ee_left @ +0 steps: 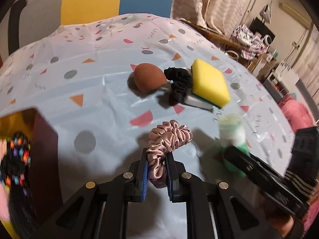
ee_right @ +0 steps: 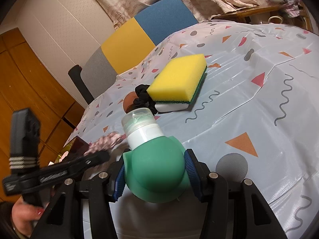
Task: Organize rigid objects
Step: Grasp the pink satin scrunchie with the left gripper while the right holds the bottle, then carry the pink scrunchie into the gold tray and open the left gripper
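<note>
Pinched in the left gripper point(ee_left: 156, 176), a pink scrunchie point(ee_left: 169, 137) hangs ready for sorting. Right gripper point(ee_right: 154, 176) clamps a green bottle point(ee_right: 155, 171), near the sponge point(ee_right: 177, 77).

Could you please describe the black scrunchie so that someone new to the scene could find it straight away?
On the patterned tablecloth, find the yellow sponge. The black scrunchie lies against it, between it and the brown egg-shaped sponge. It alone is matte black, crumpled fabric.

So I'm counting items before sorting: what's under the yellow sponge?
A white, rounded object lies under the yellow sponge; only its near edge shows. The black scrunchie touches it. The rest is covered.
</note>
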